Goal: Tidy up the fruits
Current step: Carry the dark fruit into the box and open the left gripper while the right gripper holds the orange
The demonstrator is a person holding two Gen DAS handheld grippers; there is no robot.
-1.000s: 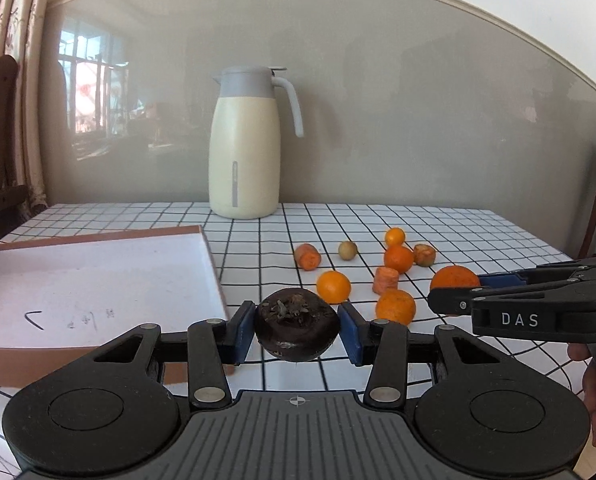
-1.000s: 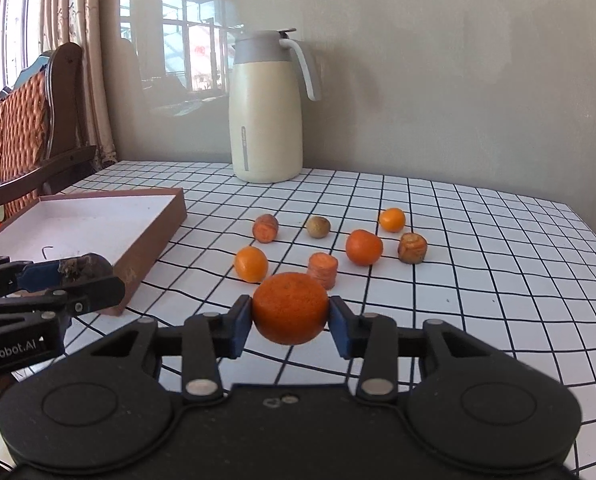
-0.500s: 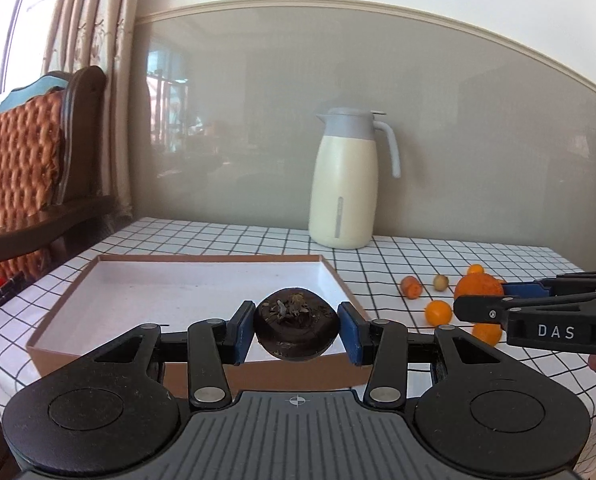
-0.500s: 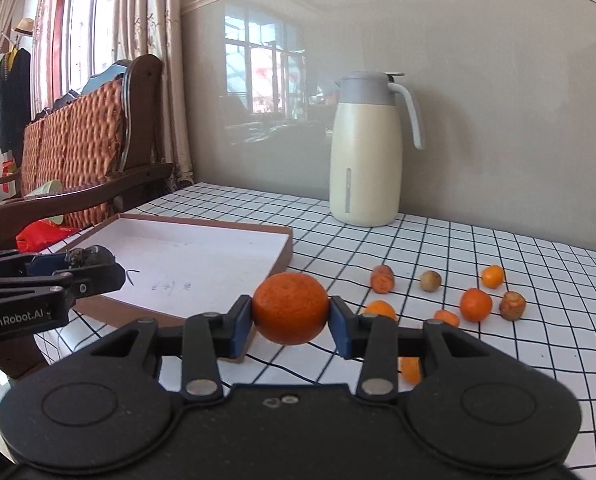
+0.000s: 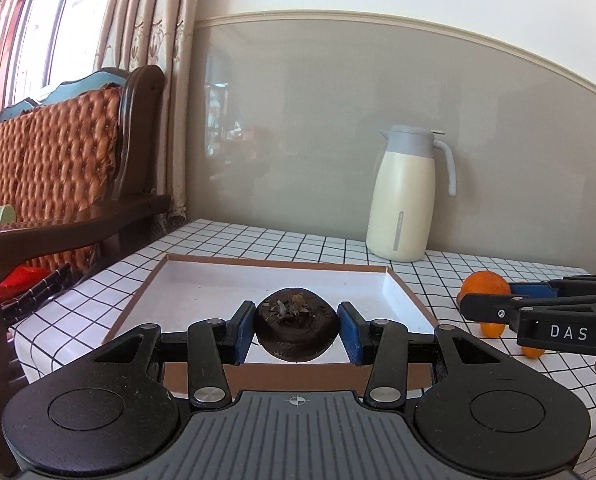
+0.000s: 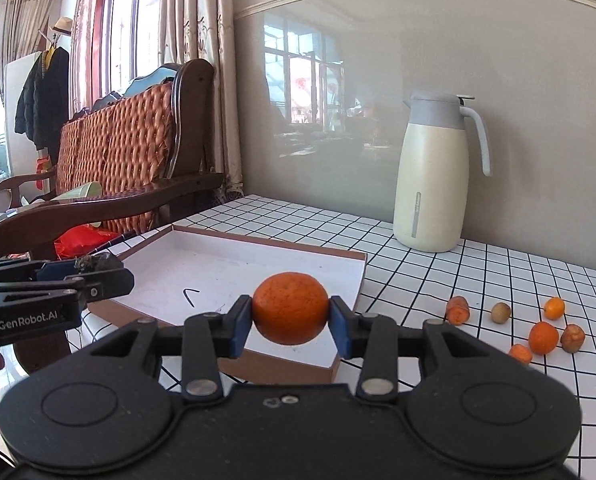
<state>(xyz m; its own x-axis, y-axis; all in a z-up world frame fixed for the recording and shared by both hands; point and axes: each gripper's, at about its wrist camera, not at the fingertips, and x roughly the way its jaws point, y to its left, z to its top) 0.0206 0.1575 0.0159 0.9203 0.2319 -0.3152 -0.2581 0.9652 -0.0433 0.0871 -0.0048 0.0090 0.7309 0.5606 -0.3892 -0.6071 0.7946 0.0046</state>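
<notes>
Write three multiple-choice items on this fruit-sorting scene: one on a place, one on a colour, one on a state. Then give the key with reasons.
1. Where does the cream thermos jug with the grey lid stand?
A. On the checked tablecloth by the wall
B. Inside the box
C. On the chair

2. What colour is the fruit in the left gripper?
A. Bright orange
B. Dark brown
C. Green

3. What state is the shallow brown cardboard box with the white floor in?
A. Full of fruit
B. Lidded
C. Holding no fruit

Key: A, the jug stands on the cloth against the wall; B, the dark brown round fruit sits between the left jaws; C, only pen marks show on the white floor.
</notes>
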